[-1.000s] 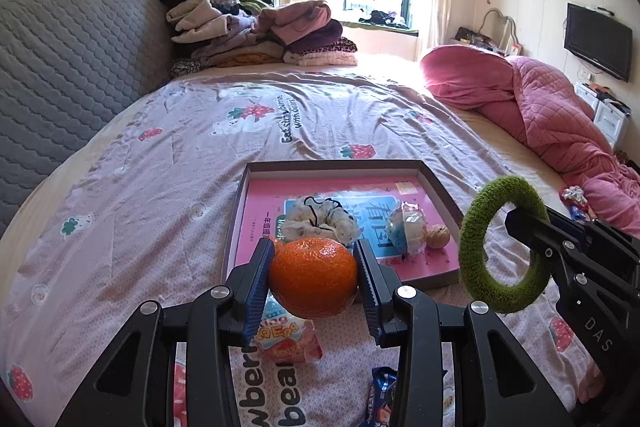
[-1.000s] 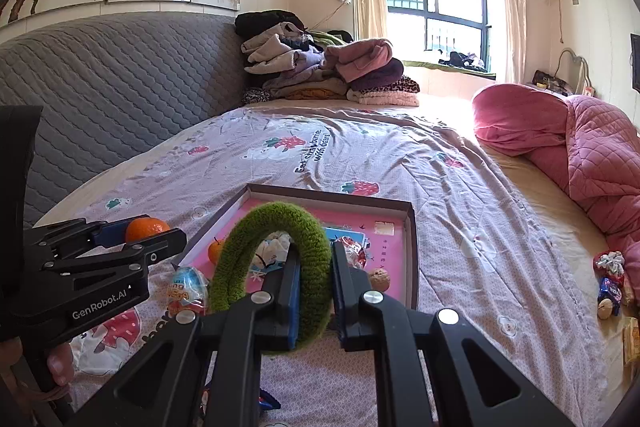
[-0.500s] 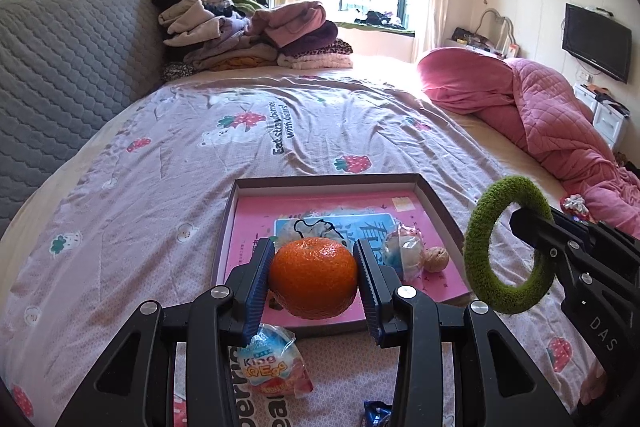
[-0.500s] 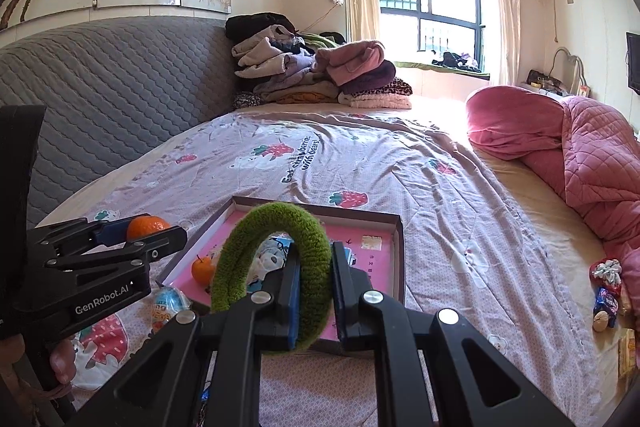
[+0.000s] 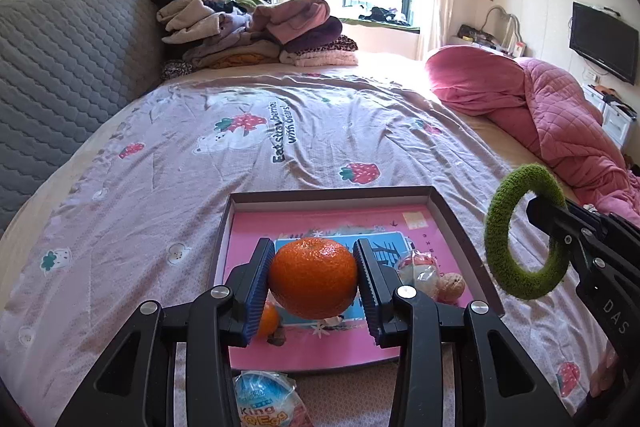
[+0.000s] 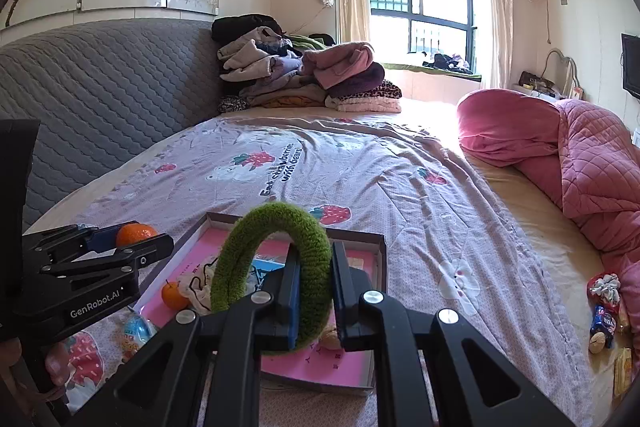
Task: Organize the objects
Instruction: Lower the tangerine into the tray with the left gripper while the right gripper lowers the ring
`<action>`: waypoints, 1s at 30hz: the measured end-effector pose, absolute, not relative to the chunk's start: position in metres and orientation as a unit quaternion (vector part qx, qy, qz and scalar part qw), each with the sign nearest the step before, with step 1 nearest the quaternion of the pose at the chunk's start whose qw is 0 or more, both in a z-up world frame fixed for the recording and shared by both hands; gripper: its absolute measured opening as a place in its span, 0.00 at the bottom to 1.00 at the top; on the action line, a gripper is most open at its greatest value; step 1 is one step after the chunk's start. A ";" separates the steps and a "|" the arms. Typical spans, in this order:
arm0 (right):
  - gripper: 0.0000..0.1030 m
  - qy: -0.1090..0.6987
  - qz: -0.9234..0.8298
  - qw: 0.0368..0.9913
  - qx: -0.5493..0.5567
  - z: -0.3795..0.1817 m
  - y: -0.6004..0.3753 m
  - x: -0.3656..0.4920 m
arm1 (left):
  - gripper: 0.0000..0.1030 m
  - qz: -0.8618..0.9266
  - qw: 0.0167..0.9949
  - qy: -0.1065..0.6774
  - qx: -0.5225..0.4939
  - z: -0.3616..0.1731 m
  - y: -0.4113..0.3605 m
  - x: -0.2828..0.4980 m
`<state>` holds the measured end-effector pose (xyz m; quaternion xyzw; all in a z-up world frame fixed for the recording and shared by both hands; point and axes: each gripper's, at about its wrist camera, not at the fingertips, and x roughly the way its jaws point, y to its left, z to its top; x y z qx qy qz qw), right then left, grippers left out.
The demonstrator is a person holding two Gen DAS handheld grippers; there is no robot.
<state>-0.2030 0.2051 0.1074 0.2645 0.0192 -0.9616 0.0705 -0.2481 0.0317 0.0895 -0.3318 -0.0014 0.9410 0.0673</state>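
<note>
On the bed lies a shallow box. Above it the left gripper clamps an orange, and beside it the right gripper pinches a fuzzy green ring.

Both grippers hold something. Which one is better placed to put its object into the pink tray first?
Left, probably. The left gripper holds the orange in front of the pink tray floor. The right gripper grips the green ring, which in the left view sits beyond the tray's right rim.
</note>
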 end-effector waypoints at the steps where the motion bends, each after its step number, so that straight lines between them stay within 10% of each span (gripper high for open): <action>1: 0.14 0.020 -0.962 0.069 0.265 0.107 0.207 -0.207 | 0.41 0.940 0.066 -0.001 -0.334 0.088 0.033 -0.251; 30: 0.14 0.069 -0.930 -0.005 0.362 0.010 0.229 -0.309 | 0.41 0.909 0.094 0.028 -0.405 0.008 0.078 -0.290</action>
